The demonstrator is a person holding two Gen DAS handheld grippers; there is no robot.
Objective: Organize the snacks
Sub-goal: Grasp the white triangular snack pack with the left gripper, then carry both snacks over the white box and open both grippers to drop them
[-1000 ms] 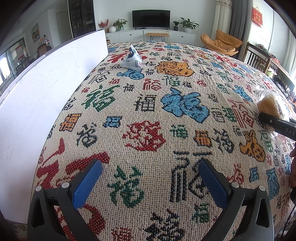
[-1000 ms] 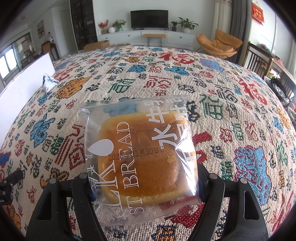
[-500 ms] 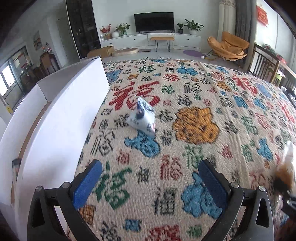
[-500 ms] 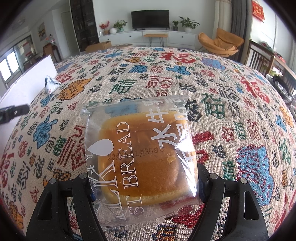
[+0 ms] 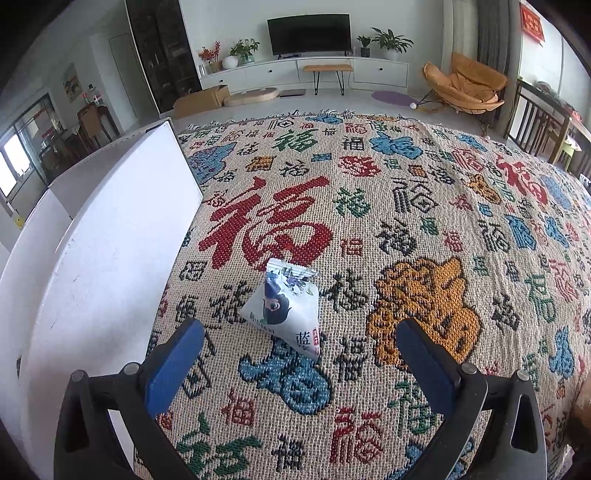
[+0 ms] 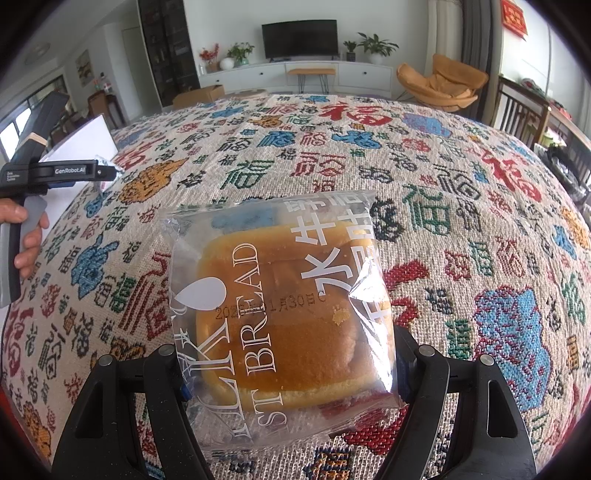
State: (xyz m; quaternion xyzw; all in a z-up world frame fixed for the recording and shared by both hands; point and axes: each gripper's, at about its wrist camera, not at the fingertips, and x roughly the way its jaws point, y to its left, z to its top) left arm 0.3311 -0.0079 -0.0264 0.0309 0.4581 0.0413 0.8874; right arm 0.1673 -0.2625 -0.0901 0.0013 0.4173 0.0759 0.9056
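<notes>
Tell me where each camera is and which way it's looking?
Left wrist: sits on the left gripper, looking forward and down at the small snack packet on the patterned cloth, with the white box beside it; its two open fingers show.
Right wrist: sits on the right gripper, looking down at the bread packet between its fingers; the person's hand and the left gripper show at left.
Both share the cloth, the white box, the small packet and the TV.

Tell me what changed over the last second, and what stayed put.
The left gripper, open and empty, travelled across the patterned cloth to the small triangular snack packet, now just ahead of its fingers. The right gripper stayed clamped on the bagged bread, unmoved.
</notes>
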